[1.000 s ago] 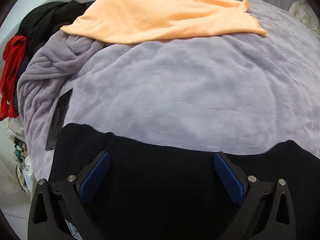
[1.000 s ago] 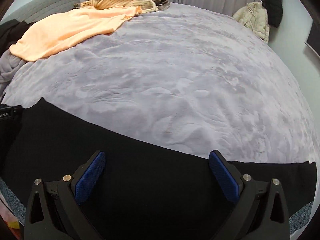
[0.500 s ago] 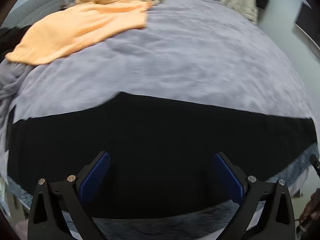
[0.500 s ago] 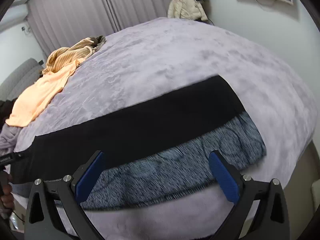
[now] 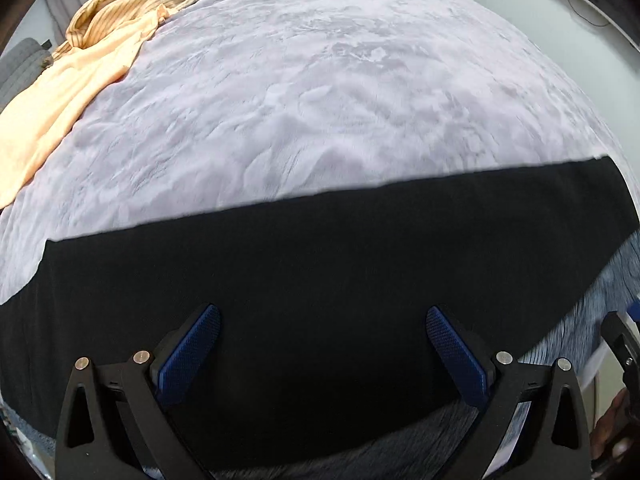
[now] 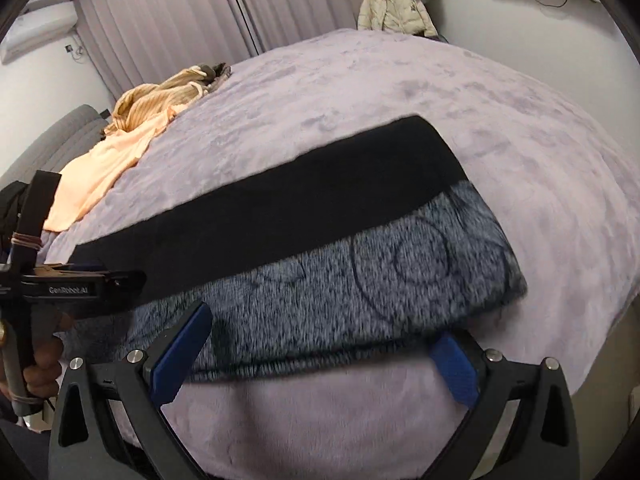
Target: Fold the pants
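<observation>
The pants lie flat across the near part of the bed as a long band, black on the far side, with a grey fleecy strip along the near edge. In the left wrist view the black cloth fills the lower half. My left gripper hovers open over it, nothing between its blue pads. My right gripper is open at the pants' near hem. Its left finger lies over the grey strip, and the tip of its right finger is hidden under the hem.
A lilac plush blanket covers the bed. An orange garment and a striped tan one lie at the far left. A cream jacket hangs by the curtains. A hand holds the left gripper at left.
Both views have swung right and drawn back from the pants. The right gripper has backed to the near hem, so the whole band with its grey strip shows. Both stay open.
</observation>
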The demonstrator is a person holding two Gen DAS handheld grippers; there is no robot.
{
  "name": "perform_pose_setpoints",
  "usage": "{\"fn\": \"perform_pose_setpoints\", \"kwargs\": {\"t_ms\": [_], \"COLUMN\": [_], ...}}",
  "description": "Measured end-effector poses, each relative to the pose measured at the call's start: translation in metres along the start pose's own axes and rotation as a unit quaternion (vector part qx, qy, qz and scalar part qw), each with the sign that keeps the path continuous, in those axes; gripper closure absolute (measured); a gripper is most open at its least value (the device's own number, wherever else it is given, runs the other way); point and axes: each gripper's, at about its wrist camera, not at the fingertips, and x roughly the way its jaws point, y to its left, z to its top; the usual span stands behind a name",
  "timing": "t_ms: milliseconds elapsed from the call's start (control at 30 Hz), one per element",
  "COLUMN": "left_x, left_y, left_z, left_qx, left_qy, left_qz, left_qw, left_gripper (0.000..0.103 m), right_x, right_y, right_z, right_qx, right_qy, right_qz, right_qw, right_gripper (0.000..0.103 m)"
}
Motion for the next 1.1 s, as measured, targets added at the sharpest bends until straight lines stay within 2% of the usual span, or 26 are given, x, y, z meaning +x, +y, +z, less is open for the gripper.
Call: {"fn": "perform_pose_setpoints", "kwargs": {"t_ms": [67,133,167,200,233,267,367,467,667,800,900,1000,1100], "left_x": [0.004,0.009,0.011,0.013,0.013,0.013,0.015,0.014,-0.006,-0.030,-0.044,-0.049,-0.051], "left_y": [-0.007,-0.016,-0.019,-0.021,-0.022,-0.024,-0.032,-0.035,-0.008,0.052,0.111,0.168,0.215], "left_z": [0.011,0.019,0.022,0.021,0.019,0.016,0.014,0.013,0.007,-0.001,-0.011,-0.027,-0.044], "left_qx": [-0.005,-0.002,0.000,0.001,0.001,0.003,0.002,-0.001,-0.010,-0.065,-0.137,-0.189,-0.222], "left_qy": [-0.006,-0.010,-0.013,-0.018,-0.024,-0.030,-0.042,-0.050,-0.042,-0.068,-0.076,-0.075,-0.078], "left_qz": [0.005,0.017,0.022,0.026,0.027,0.030,0.046,0.049,-0.013,-0.050,-0.077,-0.087,-0.077], "left_qw": [1.0000,0.9998,0.9997,0.9995,0.9994,0.9991,0.9980,0.9976,0.9990,0.9943,0.9846,0.9754,0.9689], "left_gripper": [0.000,0.000,0.000,0.000,0.000,0.000,0.000,0.000,0.000,0.000,0.000,0.000,0.000], "right_x": [0.015,0.031,0.036,0.037,0.038,0.039,0.032,0.020,-0.011,-0.029,-0.036,-0.030,-0.007], "right_y": [-0.003,-0.008,-0.010,-0.009,-0.006,-0.003,0.009,0.031,0.094,0.140,0.183,0.231,0.282], "right_z": [0.015,0.024,0.028,0.031,0.034,0.035,0.037,0.043,0.053,0.062,0.064,0.057,0.038], "right_qx": [0.012,0.028,0.036,0.037,0.029,0.022,0.004,-0.027,-0.130,-0.178,-0.212,-0.258,-0.312], "right_qy": [-0.008,-0.006,-0.010,-0.012,-0.003,0.007,0.004,-0.010,-0.058,-0.080,-0.095,-0.094,-0.076], "right_qz": [0.029,0.032,0.030,0.022,0.015,0.014,0.003,-0.012,-0.046,-0.037,-0.011,0.017,0.045], "right_qw": [0.999,0.999,0.999,0.999,0.999,1.000,1.000,1.000,0.989,0.980,0.973,0.961,0.946], "right_gripper": [0.001,0.004,0.013,0.024,0.063,0.079,0.086,0.088,0.089,0.089,0.089,0.088,0.088]}}
